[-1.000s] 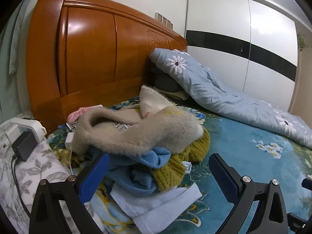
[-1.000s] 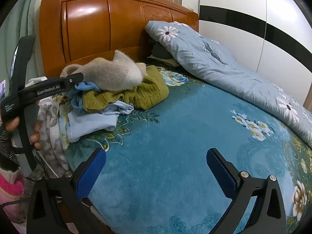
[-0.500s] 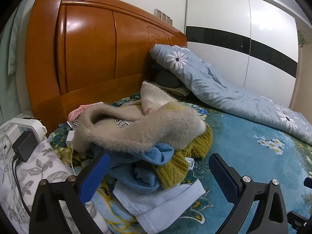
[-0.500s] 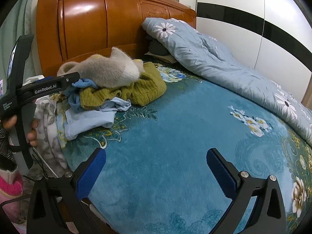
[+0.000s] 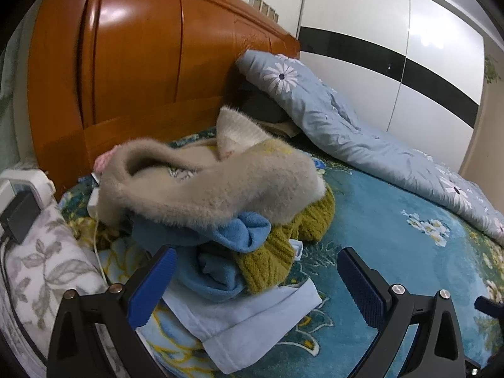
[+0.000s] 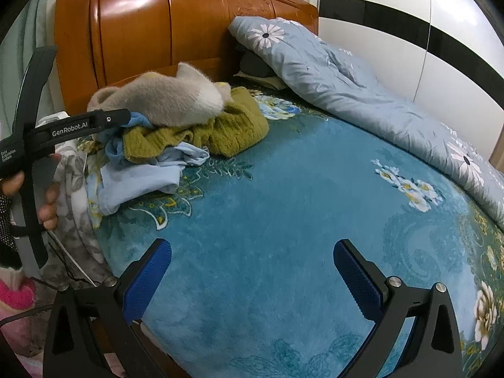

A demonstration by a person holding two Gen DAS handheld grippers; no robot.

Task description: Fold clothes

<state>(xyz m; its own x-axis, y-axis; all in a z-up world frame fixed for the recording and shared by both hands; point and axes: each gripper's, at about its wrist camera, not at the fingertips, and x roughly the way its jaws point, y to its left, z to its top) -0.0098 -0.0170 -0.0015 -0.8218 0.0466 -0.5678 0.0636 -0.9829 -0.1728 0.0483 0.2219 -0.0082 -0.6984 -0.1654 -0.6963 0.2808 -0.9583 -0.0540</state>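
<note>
Two wide-open tools, left tool (image 5: 255, 280), right tool (image 6: 252, 271); four piled garments (image 5: 220, 208).

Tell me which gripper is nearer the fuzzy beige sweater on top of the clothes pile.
Left. The left gripper is open right at the pile, just below the fuzzy beige sweater. The right gripper is open over bare blue bedspread, well clear of the pile.

The bed (image 6: 283, 214) has a fuzzy blue-green cover with flowers on it and a shiny brown wooden headboard (image 6: 151, 25). A messy pile of clothes (image 5: 226, 208) sits on the bed near the headboard, with a pale blue piece flat at the bottom. A light blue quilt (image 6: 346, 78) with white daisies lies along the far side.
</note>
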